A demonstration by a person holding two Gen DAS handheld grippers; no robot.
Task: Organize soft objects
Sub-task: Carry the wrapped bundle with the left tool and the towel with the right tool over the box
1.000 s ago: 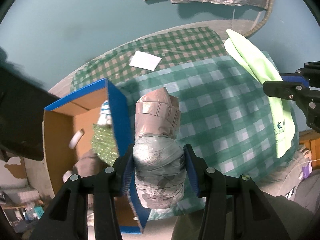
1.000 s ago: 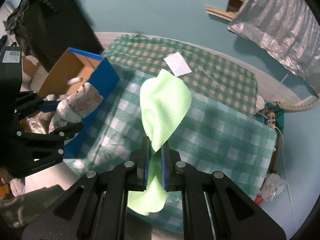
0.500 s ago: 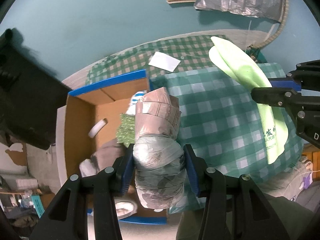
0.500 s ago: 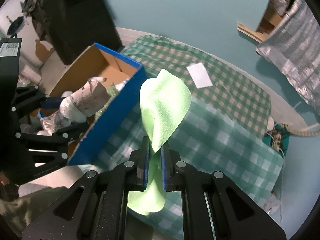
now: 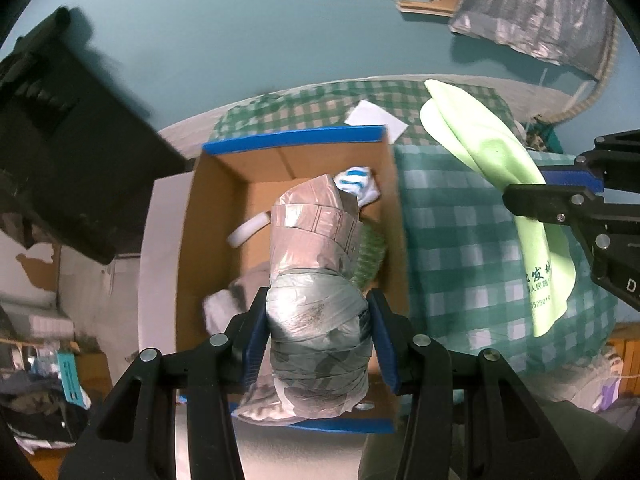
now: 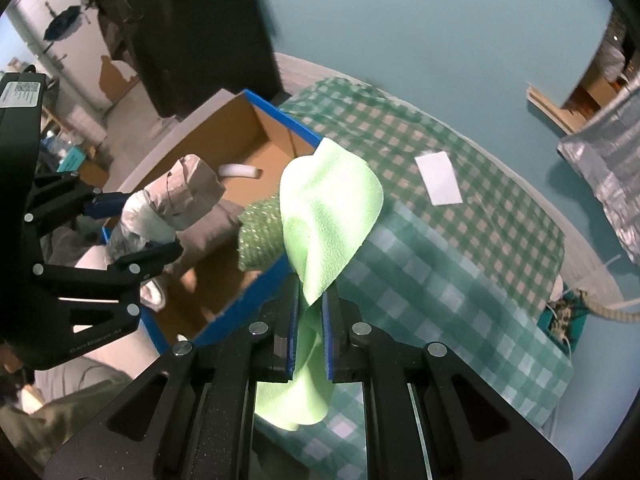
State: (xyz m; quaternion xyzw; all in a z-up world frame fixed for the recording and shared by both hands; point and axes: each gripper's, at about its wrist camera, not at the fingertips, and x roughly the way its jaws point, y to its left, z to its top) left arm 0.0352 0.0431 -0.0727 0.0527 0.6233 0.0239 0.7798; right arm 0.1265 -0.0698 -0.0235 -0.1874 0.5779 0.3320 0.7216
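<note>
Left wrist view: left gripper (image 5: 316, 340) clamped on taped bundle (image 5: 316, 280) over open box (image 5: 224, 184) at centre — lower into free floor, then release; right gripper (image 6: 308, 332) pinching green cloth (image 6: 328, 216)

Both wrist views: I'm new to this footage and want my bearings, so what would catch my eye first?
Probably the lime green cloth, pinched in the right gripper above the checked cover. Next, the taped grey bundle clamped in the left gripper, held over the open cardboard box with blue edges. The box already holds a green sparkly item and a white tape roll.
</note>
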